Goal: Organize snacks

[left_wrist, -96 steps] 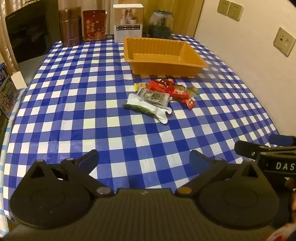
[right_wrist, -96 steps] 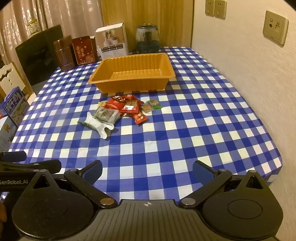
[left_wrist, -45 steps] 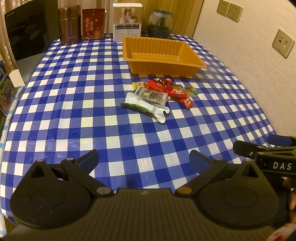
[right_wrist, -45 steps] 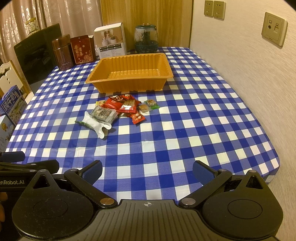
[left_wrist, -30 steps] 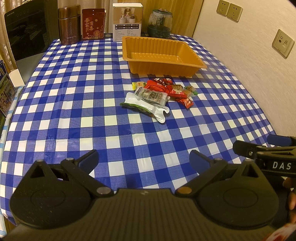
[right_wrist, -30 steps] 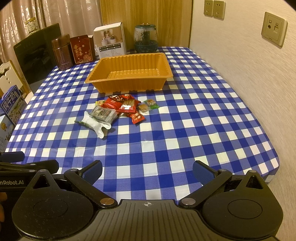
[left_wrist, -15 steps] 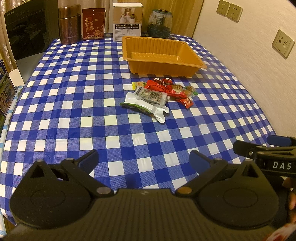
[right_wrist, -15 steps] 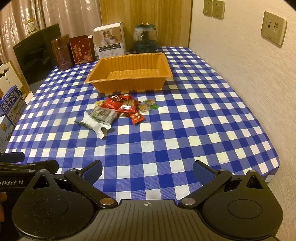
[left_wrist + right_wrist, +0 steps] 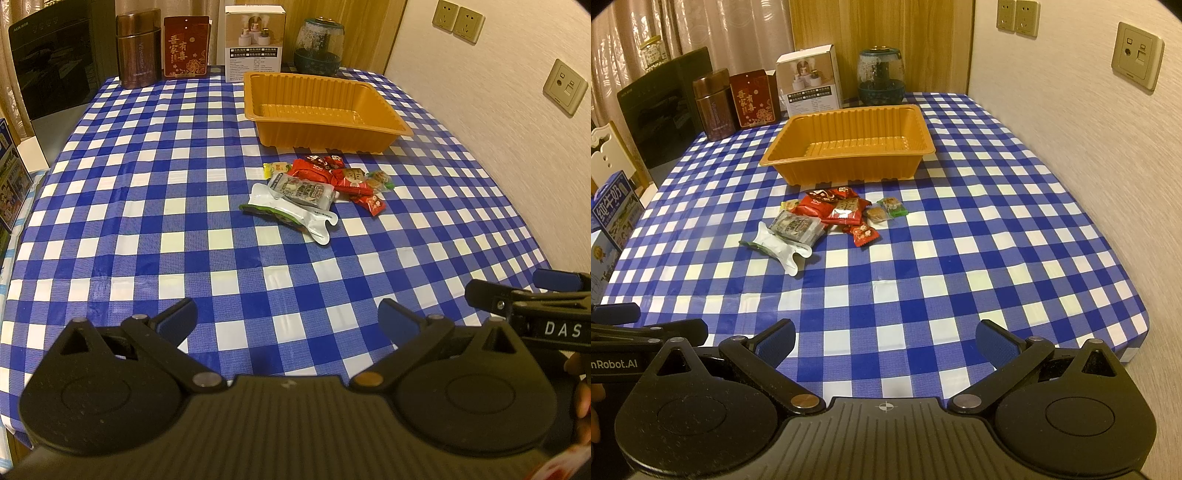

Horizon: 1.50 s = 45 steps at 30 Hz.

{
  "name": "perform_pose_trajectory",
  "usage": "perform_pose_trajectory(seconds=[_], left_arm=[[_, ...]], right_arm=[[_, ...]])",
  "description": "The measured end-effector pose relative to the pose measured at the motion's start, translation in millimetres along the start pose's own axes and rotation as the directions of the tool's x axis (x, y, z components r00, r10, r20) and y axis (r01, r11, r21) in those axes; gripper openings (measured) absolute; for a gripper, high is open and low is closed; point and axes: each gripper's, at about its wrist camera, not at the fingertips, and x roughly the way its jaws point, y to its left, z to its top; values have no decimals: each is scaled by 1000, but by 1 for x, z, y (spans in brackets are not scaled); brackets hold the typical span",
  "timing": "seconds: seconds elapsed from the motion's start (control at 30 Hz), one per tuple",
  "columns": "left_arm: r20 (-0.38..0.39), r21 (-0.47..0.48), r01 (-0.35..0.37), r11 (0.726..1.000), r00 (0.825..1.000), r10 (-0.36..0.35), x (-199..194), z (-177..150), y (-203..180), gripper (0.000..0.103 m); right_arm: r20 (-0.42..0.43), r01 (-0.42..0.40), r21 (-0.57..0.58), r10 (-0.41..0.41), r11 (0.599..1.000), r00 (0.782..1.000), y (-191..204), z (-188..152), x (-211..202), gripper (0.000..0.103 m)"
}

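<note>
An empty orange plastic tray [image 9: 325, 131] [image 9: 849, 162] stands on the blue checked tablecloth. In front of it lies a small pile of snacks: a white pouch [image 9: 291, 214] [image 9: 779, 247], a grey packet [image 9: 303, 190] [image 9: 796, 225] on top of it, red packets [image 9: 351, 179] [image 9: 831, 206] and small wrapped sweets [image 9: 886, 210]. My left gripper [image 9: 286, 317] is open and empty over the near part of the table. My right gripper [image 9: 884, 339] is open and empty, level with it; its fingers [image 9: 517, 295] show at the right edge of the left wrist view.
At the table's far edge stand a brown canister [image 9: 138, 55], a red box [image 9: 186, 46], a white box [image 9: 255, 42] and a glass jar [image 9: 319, 46]. A wall with sockets runs along the right. Cartons [image 9: 613, 218] and a chair stand left of the table.
Both grippers have stayed open and nearly still. The view has only drifted slightly back from the table over the last seconds. The snacks have not moved.
</note>
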Motion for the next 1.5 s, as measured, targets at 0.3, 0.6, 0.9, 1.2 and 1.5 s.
perform_pose_trajectory(seconds=[0.3, 0.6, 0.9, 1.2, 1.5], left_arm=[[4, -14, 4, 1000, 1000, -4, 0, 1, 0, 103], [-12, -46, 69, 997, 998, -69, 1, 6, 1, 103], [5, 63, 108, 992, 994, -109, 14, 27, 3, 103], [26, 254, 86, 963, 995, -96, 41, 52, 17, 103], [24, 510, 71, 857, 995, -97, 86, 58, 24, 95]], right_arm=[[-1, -2, 2, 2, 1000, 1000, 0, 1, 1, 103], [-4, -7, 11, 7, 1000, 1000, -12, 3, 0, 103], [31, -38, 14, 37, 999, 999, -18, 23, 2, 103], [54, -56, -5, 56, 998, 997, -22, 42, 29, 102], [39, -98, -34, 99, 995, 994, -23, 52, 70, 89]])
